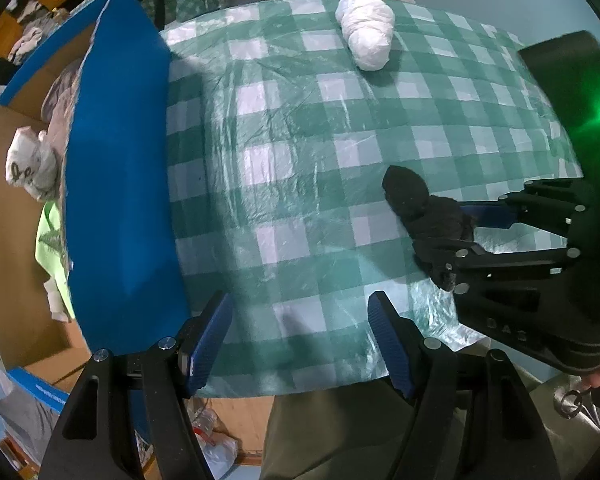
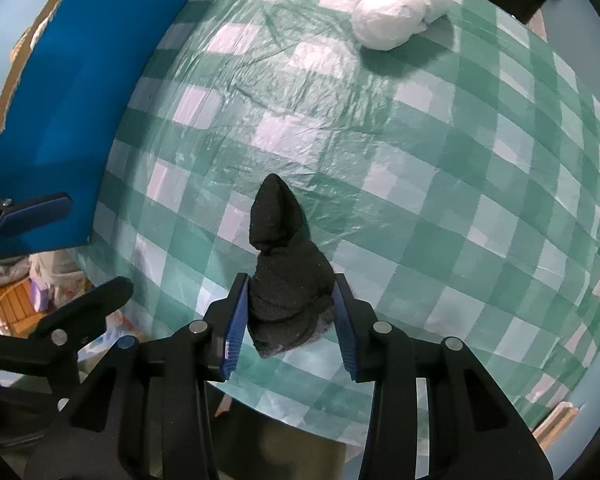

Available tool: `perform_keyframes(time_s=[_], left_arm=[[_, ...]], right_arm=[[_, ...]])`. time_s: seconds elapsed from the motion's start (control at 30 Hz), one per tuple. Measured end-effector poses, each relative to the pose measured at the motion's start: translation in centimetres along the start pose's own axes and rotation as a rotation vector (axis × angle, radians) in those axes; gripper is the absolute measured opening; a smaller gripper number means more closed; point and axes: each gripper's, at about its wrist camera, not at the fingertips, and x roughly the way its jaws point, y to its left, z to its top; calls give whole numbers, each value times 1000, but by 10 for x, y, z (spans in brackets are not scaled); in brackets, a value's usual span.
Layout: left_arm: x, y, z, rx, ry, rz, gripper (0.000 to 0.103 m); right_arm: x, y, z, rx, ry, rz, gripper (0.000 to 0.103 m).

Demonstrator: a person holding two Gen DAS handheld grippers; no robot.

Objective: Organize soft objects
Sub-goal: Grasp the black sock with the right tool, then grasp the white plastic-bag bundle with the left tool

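Right gripper (image 2: 290, 312) is clamping a black rolled fabric bundle (image 2: 284, 264) between its blue pads, low over the green-checked desk (image 2: 420, 184). Left gripper (image 1: 300, 340) is hanging wide apart, gripping nothing. White crumpled fabric bundle (image 2: 400, 8) is lying well ahead; blue-flapped cardboard box (image 1: 116, 168) is standing leftward.

text: none legible | blue box (image 1: 40, 394): white print, blurred

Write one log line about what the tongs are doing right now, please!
right tongs: shut on black sock | left tongs: open, holding nothing | white bundle: far side of checked tablecloth | blue box: left
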Motion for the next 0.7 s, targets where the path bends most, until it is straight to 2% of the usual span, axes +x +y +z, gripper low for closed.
perform_keyframes(time_s=[0.53, 0.7], left_arm=[[1, -16, 58, 31, -30, -29, 72], [-1, -21, 88, 26, -40, -38, 72]], right_arm=[[-55, -76, 25, 154, -126, -5, 39], [-67, -95, 32, 197, -162, -5, 39]])
